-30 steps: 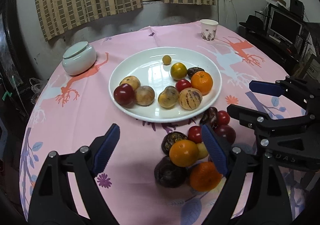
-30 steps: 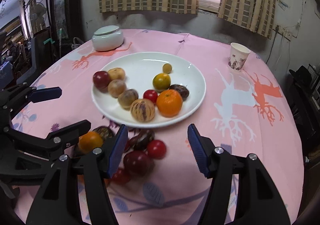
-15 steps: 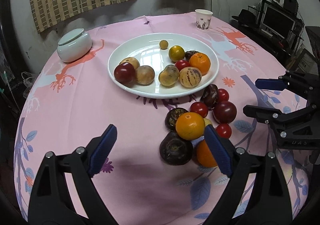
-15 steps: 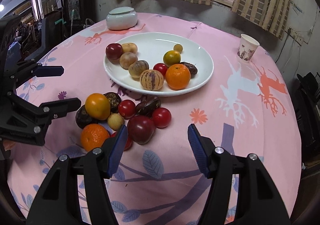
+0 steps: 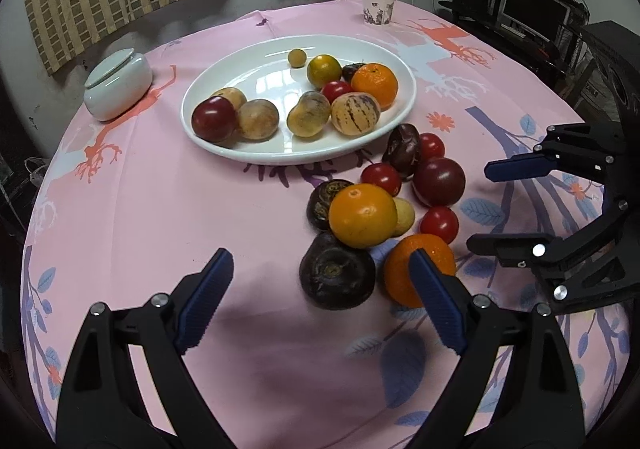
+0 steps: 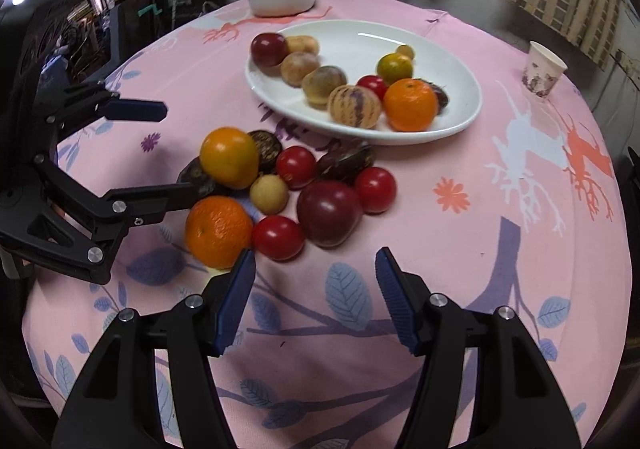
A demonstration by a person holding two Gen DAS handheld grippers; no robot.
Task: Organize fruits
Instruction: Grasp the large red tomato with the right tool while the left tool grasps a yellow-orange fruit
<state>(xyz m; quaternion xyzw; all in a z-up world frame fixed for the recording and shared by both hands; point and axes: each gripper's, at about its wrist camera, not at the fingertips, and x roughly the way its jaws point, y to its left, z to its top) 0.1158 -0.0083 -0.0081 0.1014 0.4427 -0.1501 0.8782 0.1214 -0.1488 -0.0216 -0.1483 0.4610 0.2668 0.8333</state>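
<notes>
Fruit pile [image 5: 380, 217] lies on the table [image 5: 160, 209] before the plate [image 5: 240, 153]; jar [image 5: 118, 85] left, cup [image 5: 377, 5] behind.

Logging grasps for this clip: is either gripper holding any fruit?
No. The left gripper and right gripper are both open and empty above the tablecloth.

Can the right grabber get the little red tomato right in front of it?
Probably yes. The right gripper is open and empty, and the small red tomato sits just ahead at the pile's near edge. Only the orange crowds its left side.
</notes>
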